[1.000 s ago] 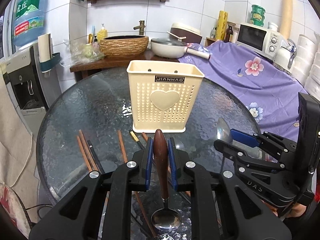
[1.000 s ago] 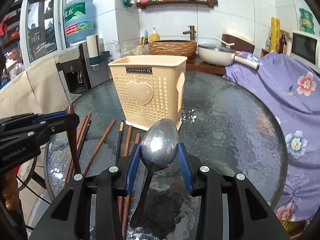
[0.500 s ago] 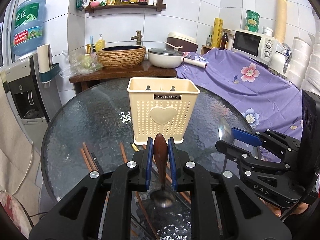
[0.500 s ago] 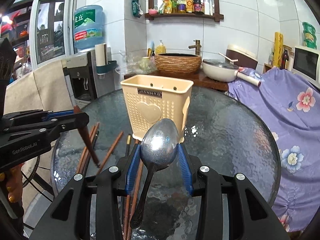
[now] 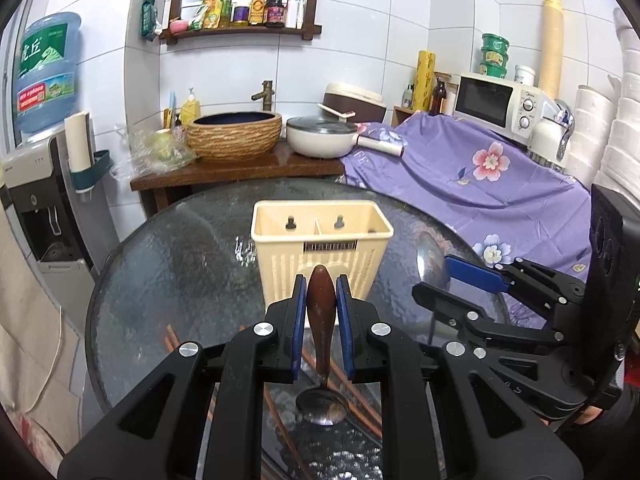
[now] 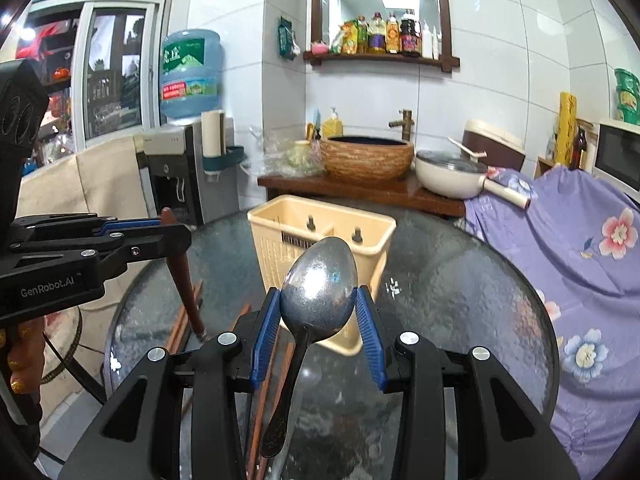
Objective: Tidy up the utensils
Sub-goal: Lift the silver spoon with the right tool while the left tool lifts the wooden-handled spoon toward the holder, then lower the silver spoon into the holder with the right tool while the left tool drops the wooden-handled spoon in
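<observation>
A cream perforated utensil holder (image 5: 322,246) (image 6: 320,240) with two compartments stands upright in the middle of the round glass table (image 5: 180,264). My left gripper (image 5: 321,288) is shut on the brown wooden handle of a spoon (image 5: 320,312); its metal bowl (image 5: 322,404) hangs below, over the table. My right gripper (image 6: 318,300) is shut on the bowl of a large metal spoon (image 6: 320,284), dark handle hanging down. Both grippers hover in front of and above the holder. Several brown chopsticks (image 6: 188,312) (image 5: 172,336) lie on the glass below.
Behind the table a wooden counter holds a woven basin (image 5: 234,136) and a white pan (image 5: 324,140). A purple flowered cloth (image 5: 480,184) covers the right side, with a microwave (image 5: 500,100) behind it. A water dispenser (image 5: 36,200) stands at the left. A hand (image 6: 24,348) grips the left tool.
Both grippers have risen with their spoons, so the holder now sits lower in view and its open top with two compartments shows. The grips are unchanged.
</observation>
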